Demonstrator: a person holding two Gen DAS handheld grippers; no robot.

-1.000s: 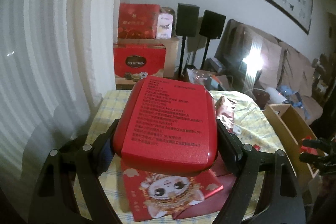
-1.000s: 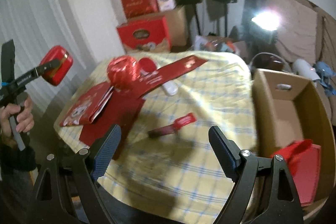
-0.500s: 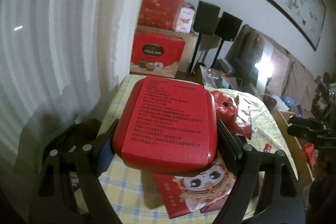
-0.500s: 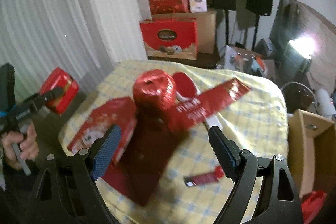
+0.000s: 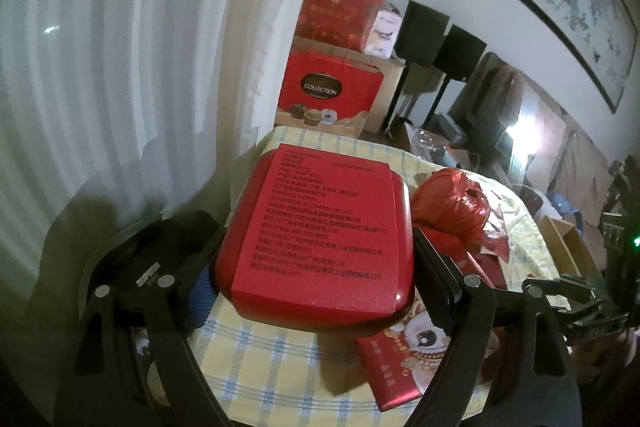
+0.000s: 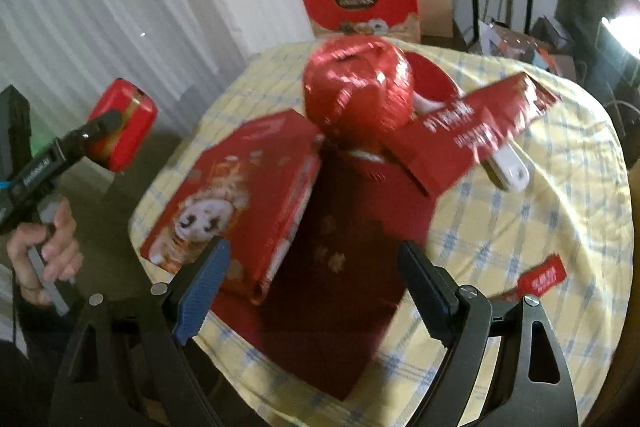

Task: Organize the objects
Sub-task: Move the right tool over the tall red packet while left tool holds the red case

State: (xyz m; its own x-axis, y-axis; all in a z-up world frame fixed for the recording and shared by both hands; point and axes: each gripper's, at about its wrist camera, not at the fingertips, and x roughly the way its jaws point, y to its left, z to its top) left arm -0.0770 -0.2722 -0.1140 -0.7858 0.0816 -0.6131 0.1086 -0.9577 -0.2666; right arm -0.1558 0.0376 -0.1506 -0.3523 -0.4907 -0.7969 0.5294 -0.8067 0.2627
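A red tin box (image 5: 316, 239), its printed underside facing the camera, is clamped between the pads of my left gripper (image 5: 316, 267) above the near-left corner of the yellow checked table (image 5: 260, 367). The right wrist view shows the same tin (image 6: 120, 125) at the left, beyond the table's edge, with a hand (image 6: 44, 251) on that gripper's handle. My right gripper (image 6: 314, 279) is open and empty above a dark red flat bag (image 6: 348, 247) and a red cartoon packet (image 6: 240, 195). Behind them sit a red foil ball (image 6: 358, 89) and a long red printed packet (image 6: 476, 131).
A white object (image 6: 508, 167) and a small red tag (image 6: 540, 277) lie on the cloth at right. Red gift boxes (image 5: 328, 95) and black speakers (image 5: 424, 31) stand behind the table. A cardboard box (image 5: 560, 239) is at the right, and a black round seat (image 5: 132, 259) at the left.
Both grippers moved left and lower. The left one still grips the tin, now near the table's left corner. The right one left the cardboard box side and hangs over the red packets.
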